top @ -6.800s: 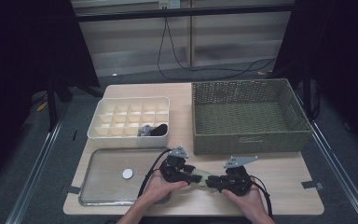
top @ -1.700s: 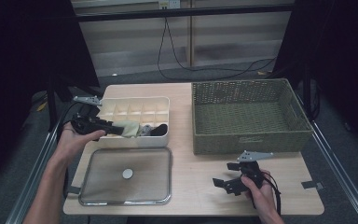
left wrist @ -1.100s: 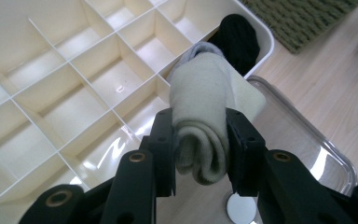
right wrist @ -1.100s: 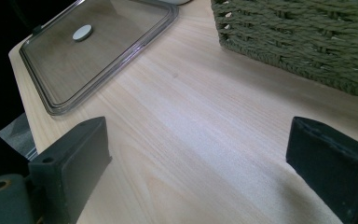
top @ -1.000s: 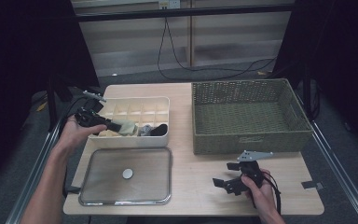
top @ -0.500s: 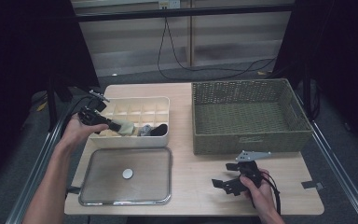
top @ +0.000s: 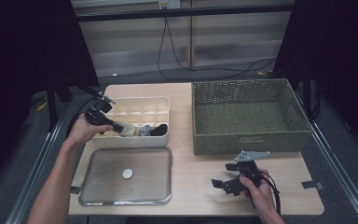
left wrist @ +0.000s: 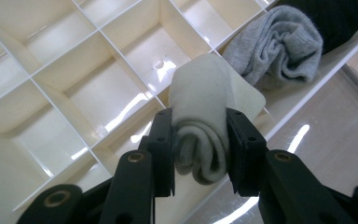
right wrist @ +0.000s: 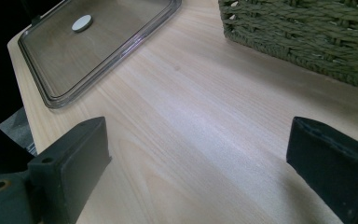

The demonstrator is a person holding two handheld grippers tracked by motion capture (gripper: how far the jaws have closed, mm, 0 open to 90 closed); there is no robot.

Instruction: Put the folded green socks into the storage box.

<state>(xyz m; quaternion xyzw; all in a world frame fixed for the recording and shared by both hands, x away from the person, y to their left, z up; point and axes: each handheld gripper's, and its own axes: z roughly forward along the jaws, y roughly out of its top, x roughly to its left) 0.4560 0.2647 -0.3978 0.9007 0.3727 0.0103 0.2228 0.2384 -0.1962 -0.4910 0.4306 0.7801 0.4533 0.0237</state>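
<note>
cream sock [left wrist: 200, 116]: rolled, soft knit, pinched between the left gripper's [left wrist: 199, 149] jaws over the front row of the divided organizer box [top: 135, 105]
axis: roll runs straight out along the jaws, free end over a divider (whether it touches, can't tell)
neighbours: grey sock [left wrist: 277, 46] just beside it, black one [left wrist: 331, 16] past that
right gripper [top: 225, 183]: jaws spread wide, nothing between, low over the bare table [right wrist: 205, 116], well apart from the box
nearer hand: left, clearly
elsewhere: clear lid [top: 126, 176] flat in front of the box, wicker basket [top: 247, 116] to its right
</note>
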